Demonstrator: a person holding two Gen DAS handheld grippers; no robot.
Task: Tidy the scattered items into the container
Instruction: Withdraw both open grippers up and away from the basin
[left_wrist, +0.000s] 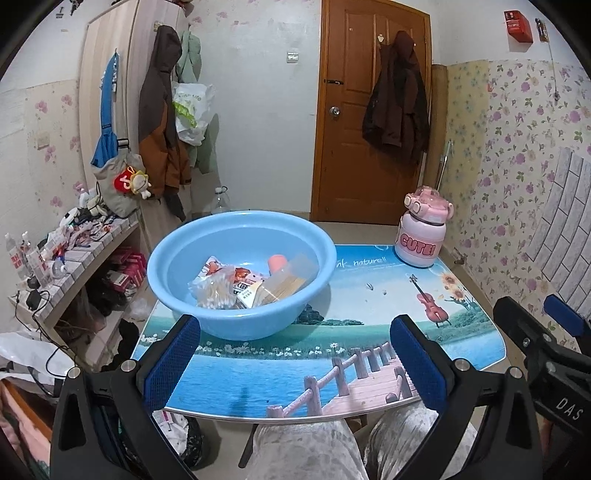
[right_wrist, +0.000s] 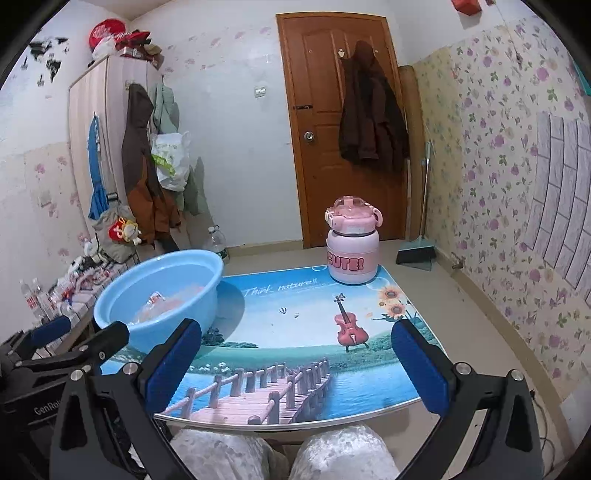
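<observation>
A light blue basin (left_wrist: 177, 254) (right_wrist: 122, 299) stands on the left part of the printed table (left_wrist: 369, 314) (right_wrist: 306, 306). Inside it lie a bag of cotton swabs (left_wrist: 214, 291), a red-printed snack packet (left_wrist: 240, 277), a bundle of wooden sticks (left_wrist: 291, 277) and an orange-capped item (left_wrist: 277, 263). My left gripper (left_wrist: 295, 358) hangs open over the table's near edge, in front of the basin, with nothing between its fingers. My right gripper (right_wrist: 295, 362) is open too, empty, over the near edge at mid-table. A pink "CUTE!" bottle (left_wrist: 421, 232) (right_wrist: 352, 243) stands at the far right corner.
A cluttered low shelf (left_wrist: 74, 243) runs along the left of the table. A wardrobe with hanging coats (left_wrist: 162, 118) and a wooden door (left_wrist: 369, 110) are behind. The person's knees (left_wrist: 351, 443) sit under the near edge. A dustpan (right_wrist: 417, 254) leans by the right wall.
</observation>
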